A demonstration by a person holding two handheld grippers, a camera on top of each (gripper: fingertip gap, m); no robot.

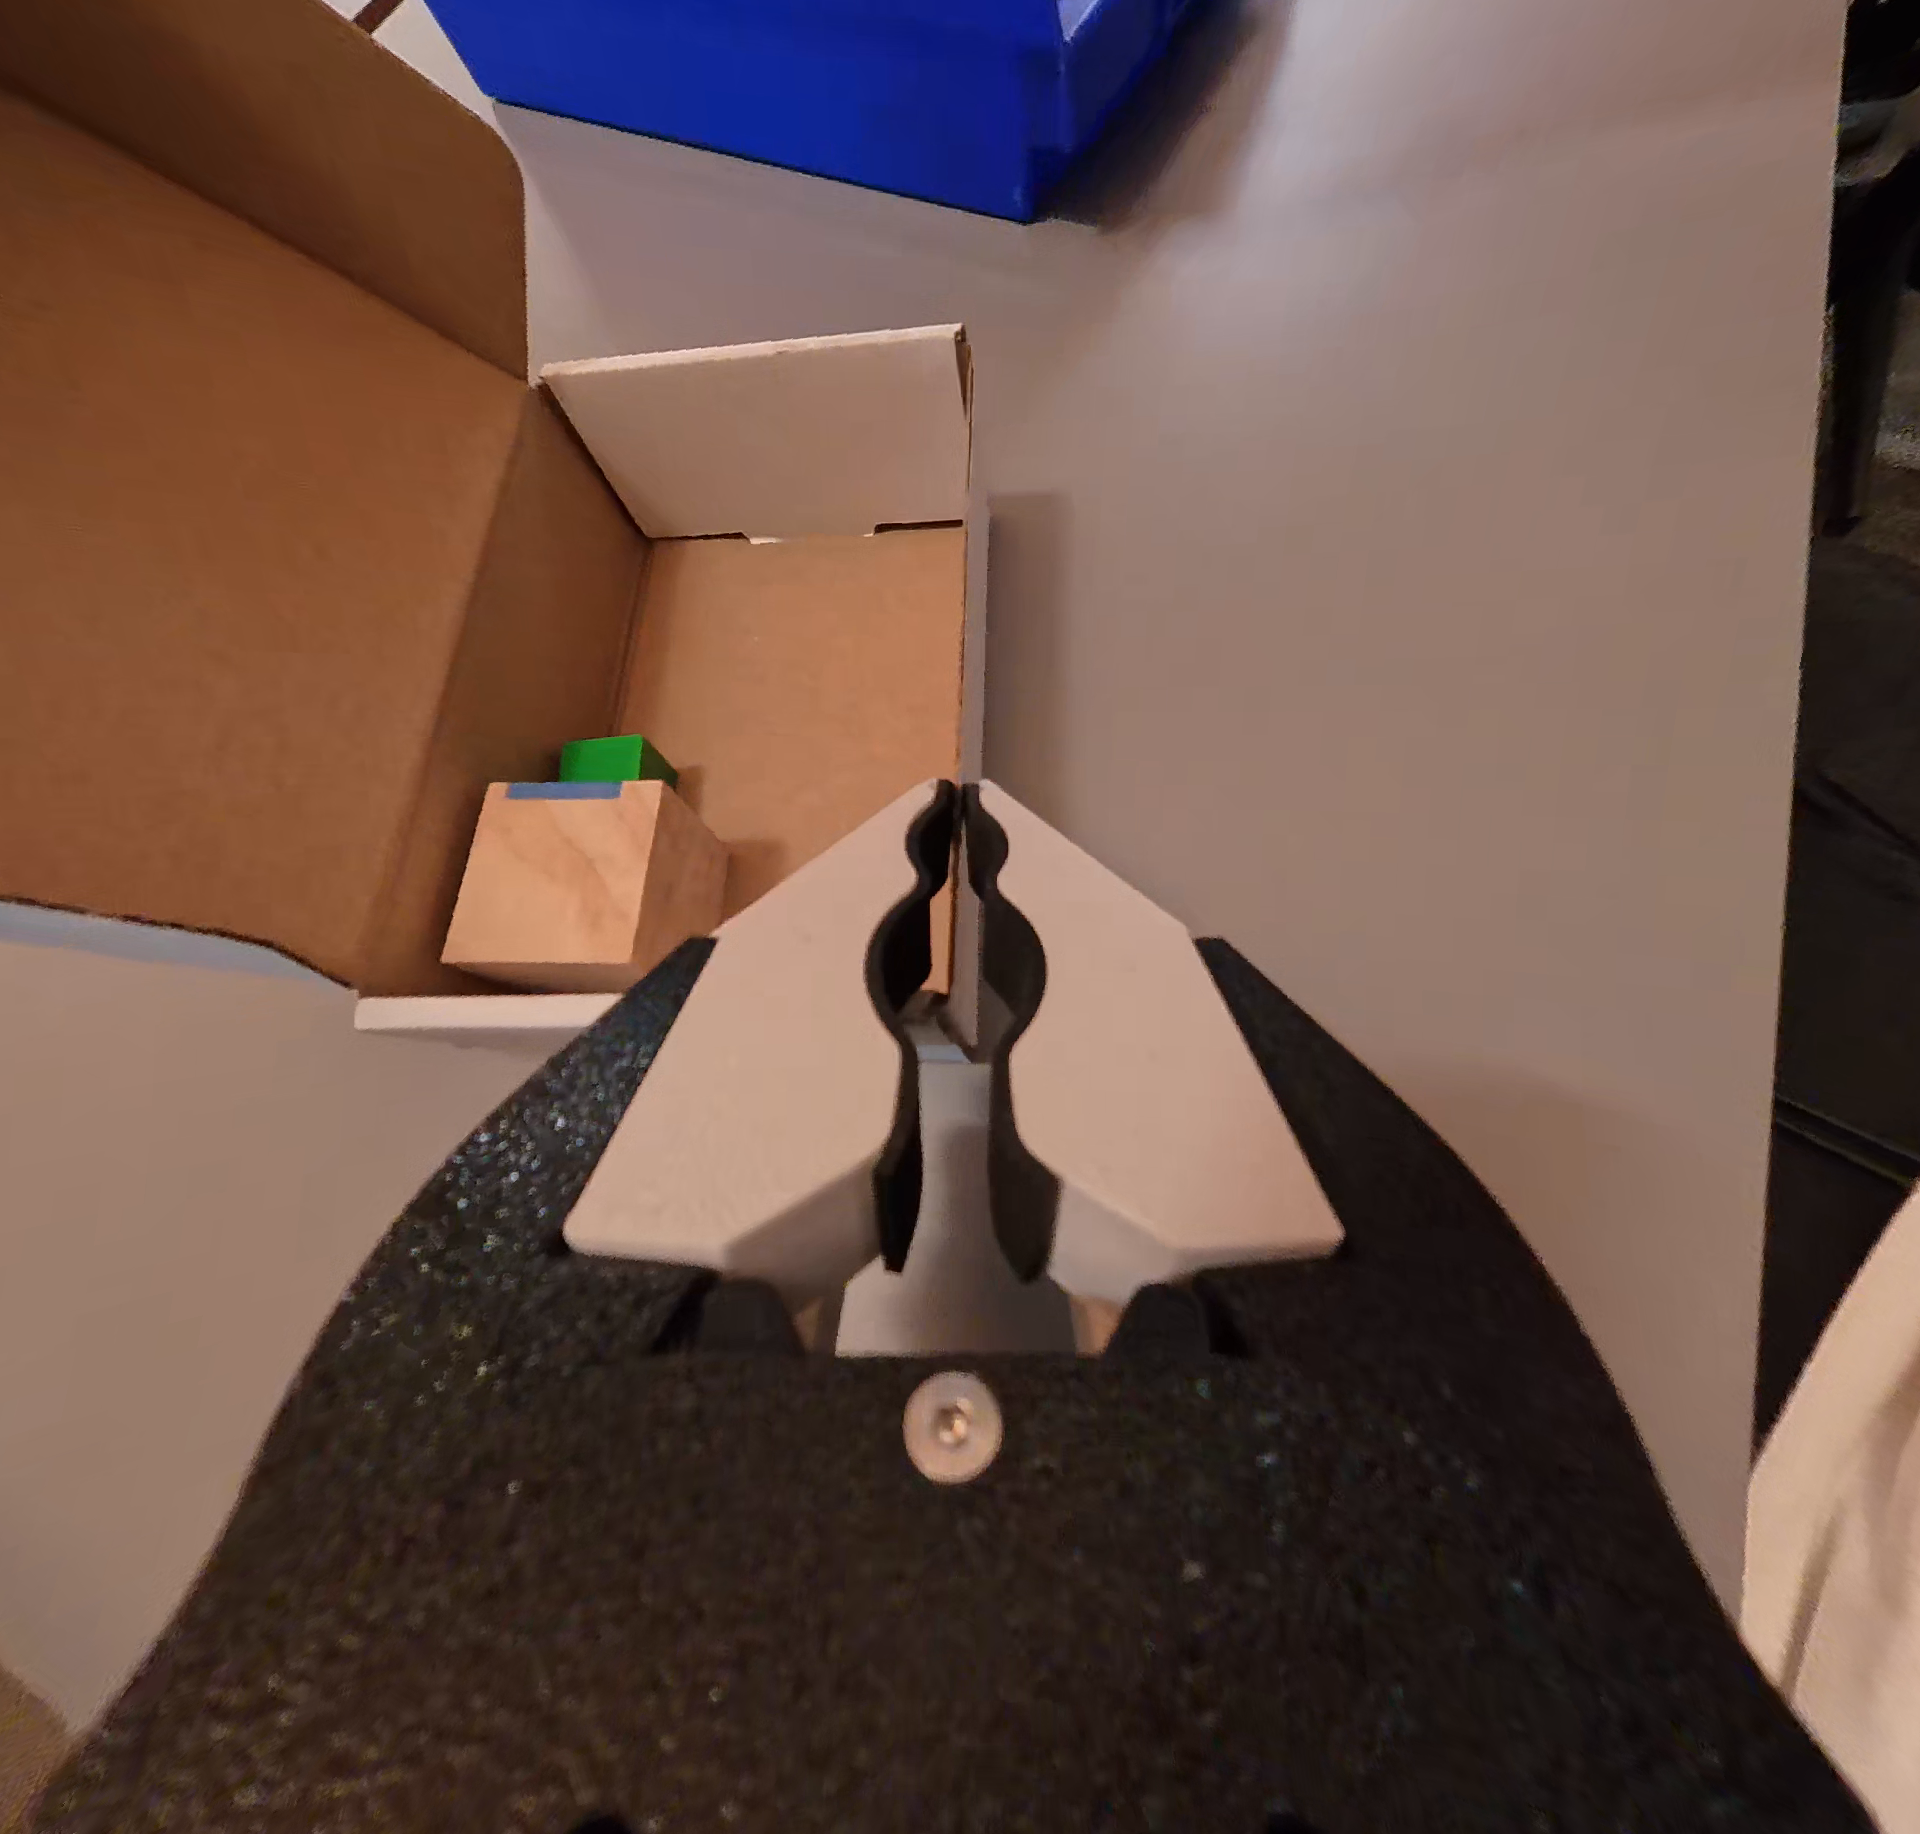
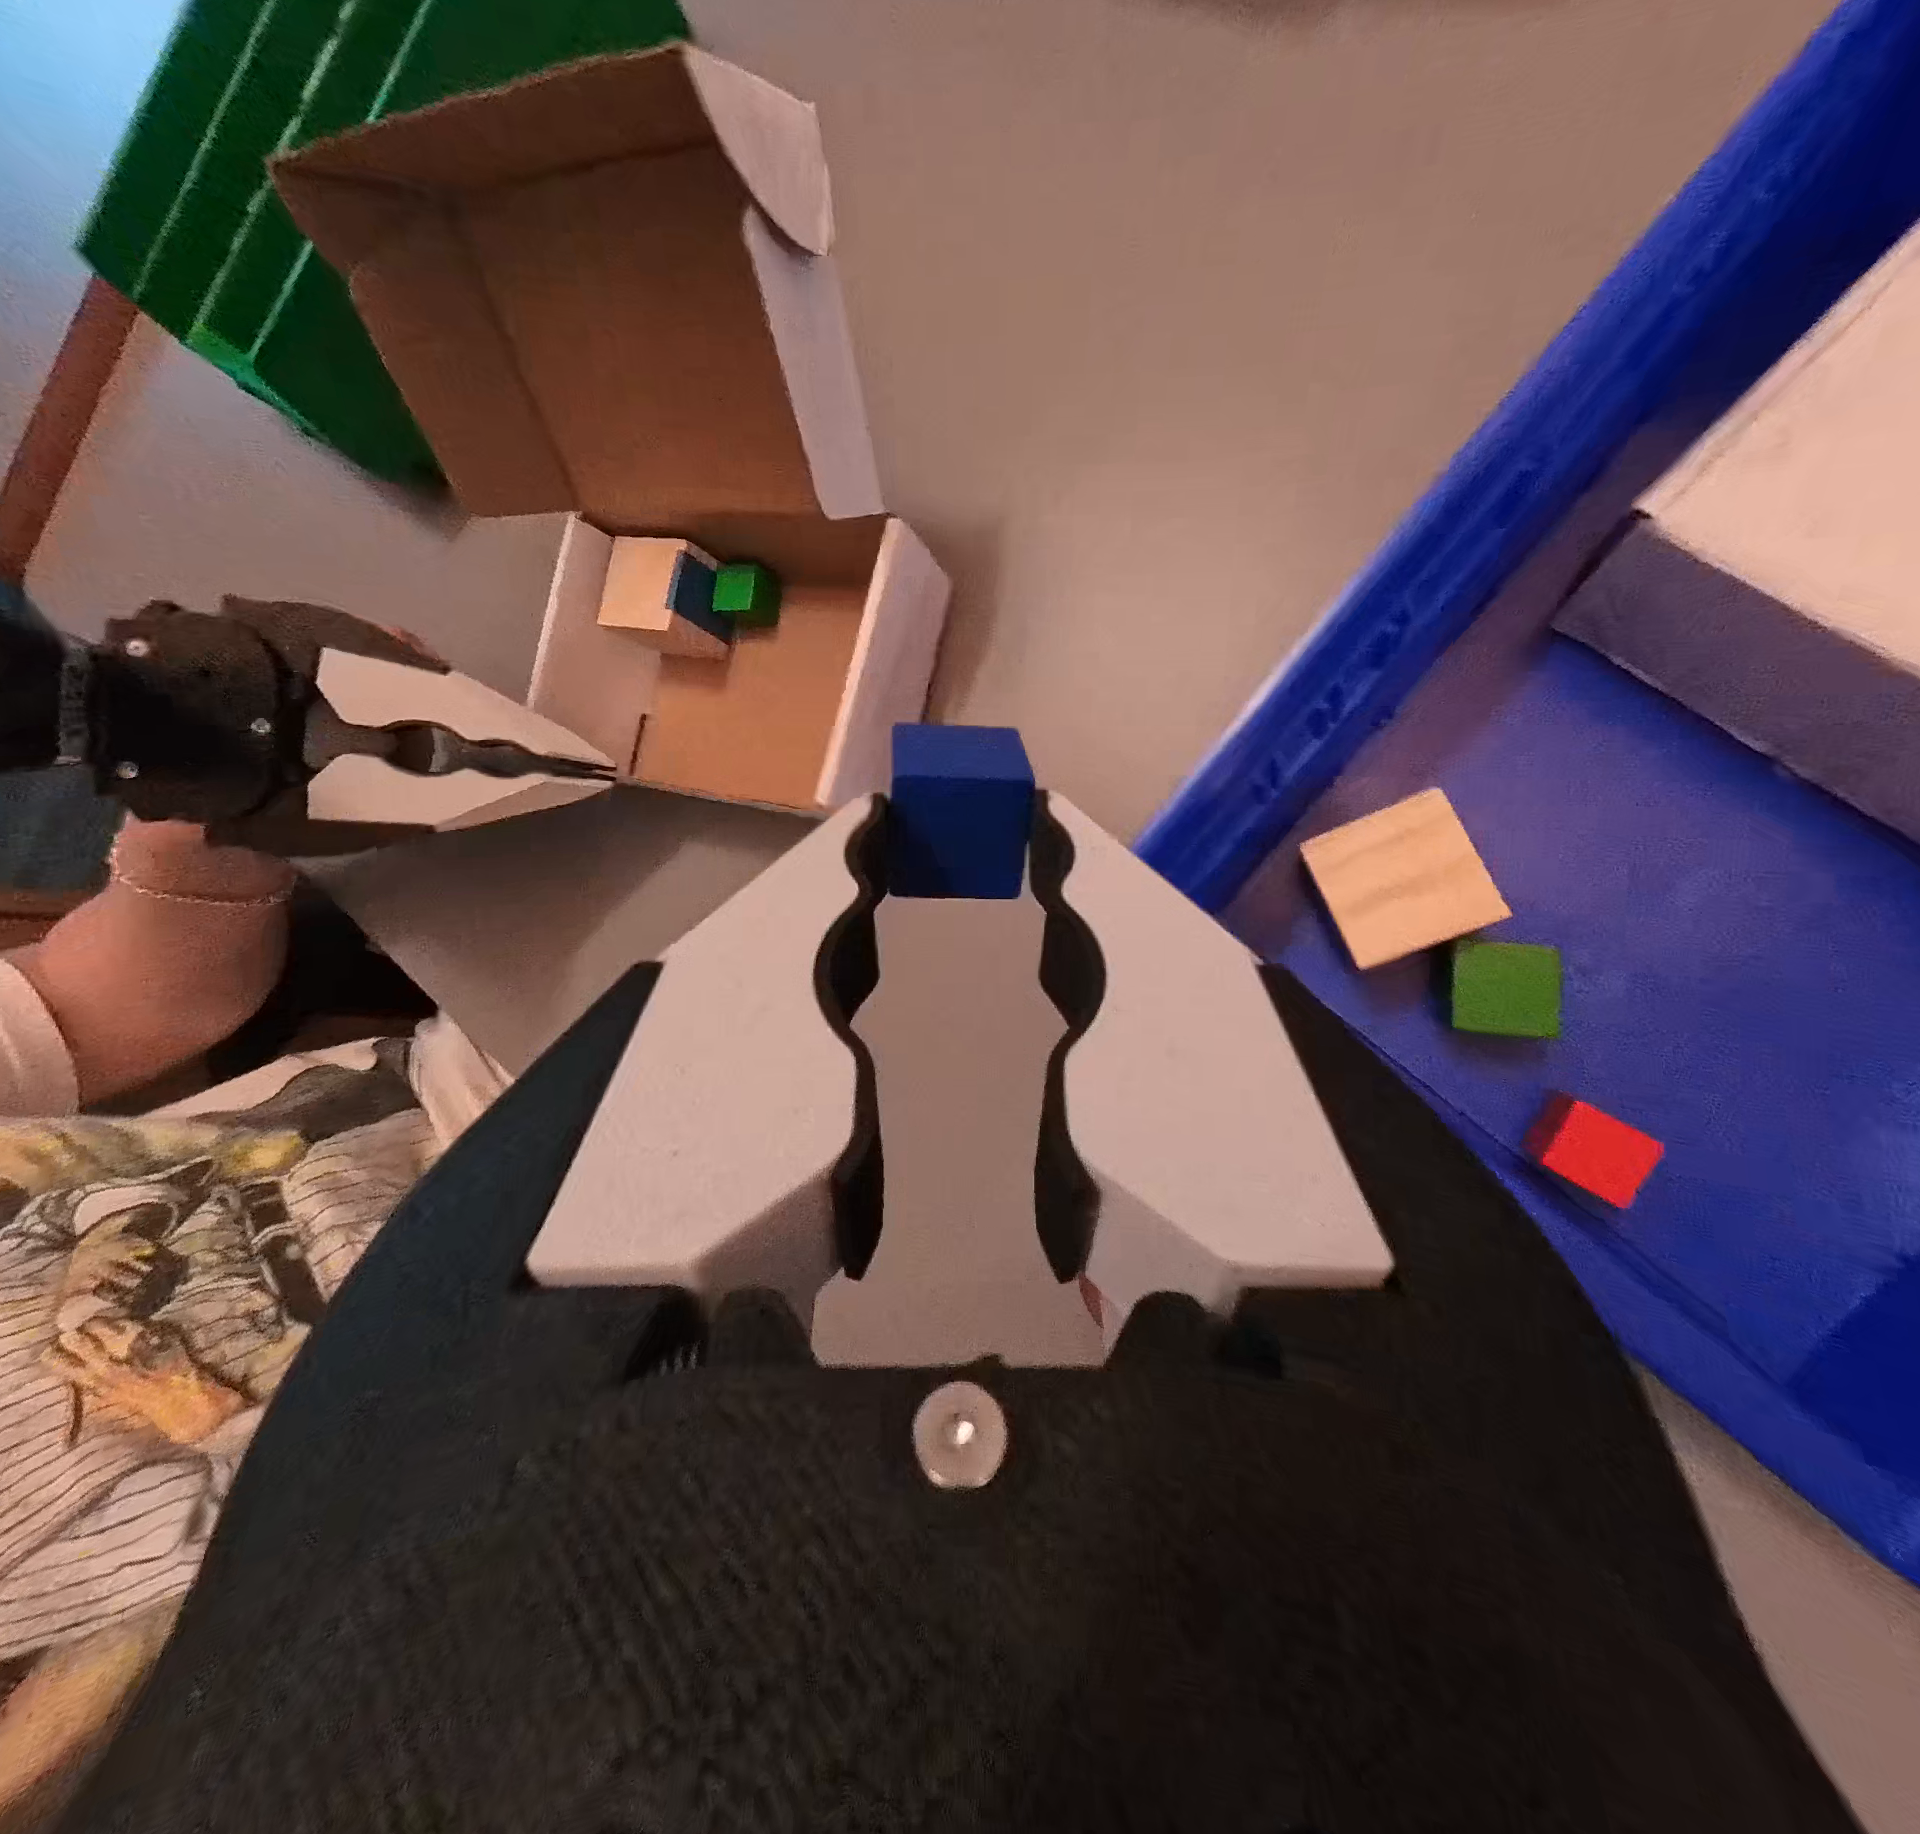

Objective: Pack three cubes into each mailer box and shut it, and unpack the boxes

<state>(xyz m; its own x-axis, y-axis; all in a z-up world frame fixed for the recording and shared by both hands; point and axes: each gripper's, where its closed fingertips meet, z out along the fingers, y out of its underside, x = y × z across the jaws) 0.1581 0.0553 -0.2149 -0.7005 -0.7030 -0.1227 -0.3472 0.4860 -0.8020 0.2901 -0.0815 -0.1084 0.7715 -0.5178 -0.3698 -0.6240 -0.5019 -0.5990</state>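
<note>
An open white mailer box (image 1: pixel 769 434) with a brown inside holds a wooden cube (image 1: pixel 587 880) and a small green cube (image 1: pixel 613 758) behind it. My left gripper (image 1: pixel 958 797) is shut on the box's right side wall, whose white edge runs between the fingers. In the right wrist view, my right gripper (image 2: pixel 961 818) is shut on a blue cube (image 2: pixel 961 813) at its tips, just in front of the box (image 2: pixel 894 662). The wooden cube (image 2: pixel 644 584) and green cube (image 2: pixel 743 589) lie inside, with a dark blue sliver between them. The left gripper (image 2: pixel 592 771) pinches the box's near corner.
A blue bin (image 2: pixel 1455 537) to the right holds a wooden cube (image 2: pixel 1403 875), a green cube (image 2: pixel 1507 989), a red cube (image 2: pixel 1595 1150) and a white box (image 2: pixel 1766 558). It also shows in the left wrist view (image 1: pixel 831 39). A green bin (image 2: pixel 312 174) stands behind the mailer box. A person's forearm (image 2: pixel 135 953) is at left.
</note>
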